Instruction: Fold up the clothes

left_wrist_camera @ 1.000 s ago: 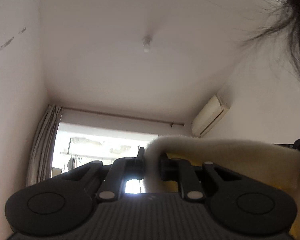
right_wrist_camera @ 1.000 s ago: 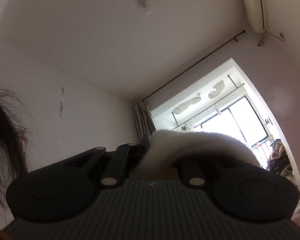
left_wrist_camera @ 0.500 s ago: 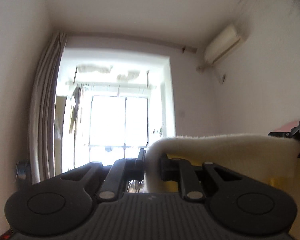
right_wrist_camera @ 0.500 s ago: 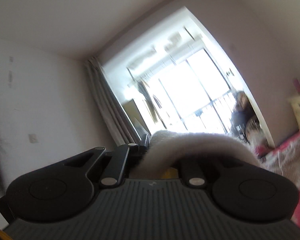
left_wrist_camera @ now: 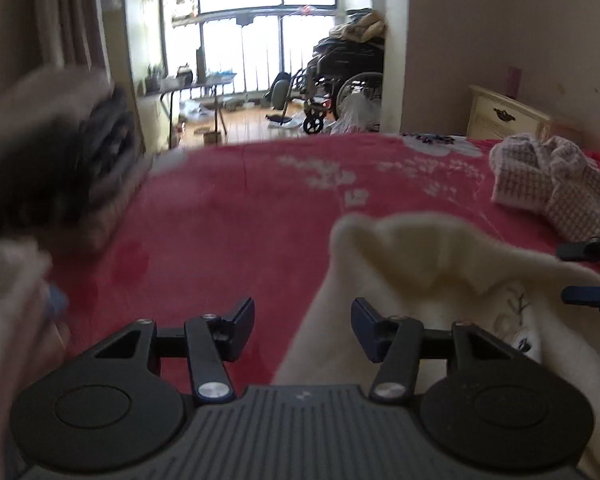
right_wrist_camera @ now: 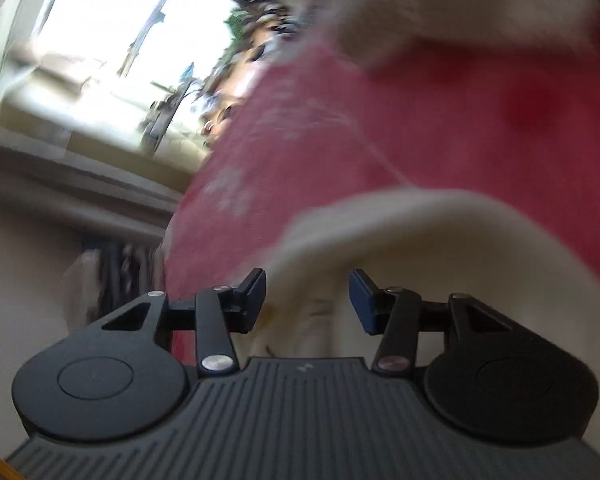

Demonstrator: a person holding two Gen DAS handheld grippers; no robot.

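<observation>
Cream garment loose on the red bed, both grippers parted

The left gripper has its jaws wide apart with nothing between them; the cream garment lies rumpled on the red bedspread, just right of it and near the camera. The right gripper is also spread, the same cream cloth bulging in front of it and not pinched, though that view is blurred. The garment is not yet a flat, neat fold, so smoothing or folding seems left. A checked garment lies crumpled far right; blurred stacked cloth sits at left.
</observation>
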